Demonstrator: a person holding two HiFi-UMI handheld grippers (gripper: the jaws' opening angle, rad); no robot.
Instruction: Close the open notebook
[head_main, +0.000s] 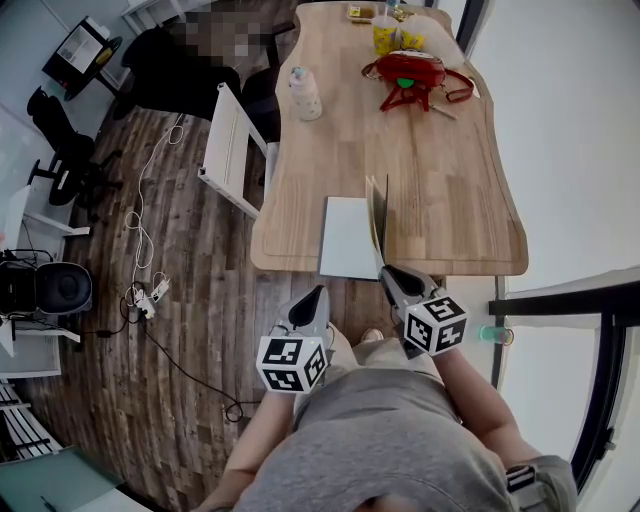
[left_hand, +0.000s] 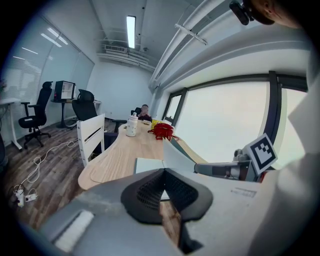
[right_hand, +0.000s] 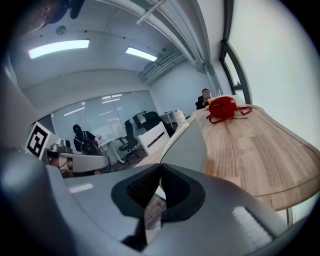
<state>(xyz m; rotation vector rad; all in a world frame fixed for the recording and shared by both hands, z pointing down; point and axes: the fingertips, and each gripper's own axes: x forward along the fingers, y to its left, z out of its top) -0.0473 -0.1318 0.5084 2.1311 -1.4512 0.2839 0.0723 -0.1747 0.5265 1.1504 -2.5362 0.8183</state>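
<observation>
The open notebook with white pages and a grey cover (head_main: 348, 238) lies at the near edge of the long light-wood desk (head_main: 440, 180), right in front of the person. Its left half rests flat on the wood. Its right half, the grey cover (head_main: 378, 212), stands almost upright along the spine.

The right hand-held gripper (head_main: 388, 270) points at the near right corner of the notebook, its tips at the foot of the raised cover. In the right gripper view its dark pads (right_hand: 150, 185) meet at the tips, so the jaws are closed. The grey cover (right_hand: 187, 145) rises directly beyond them. Whether the tips pinch the cover's edge or only rest against it cannot be made out.

The left hand-held gripper (head_main: 318, 292) hangs just off the desk's near edge, close beside the notebook's near left corner but apart from it. In the left gripper view its jaws are closed together with nothing between them. The flat white page (left_hand: 149, 165) and the raised cover lie just ahead of its tips (left_hand: 162, 172).

Far down the desk, well apart from the notebook, sit a red bag with loose straps (head_main: 410, 72) and a white bottle (head_main: 305, 93). A white slatted chair (head_main: 232, 150) stands beside the desk's left side on the dark wood-plank floor (head_main: 170, 330).
</observation>
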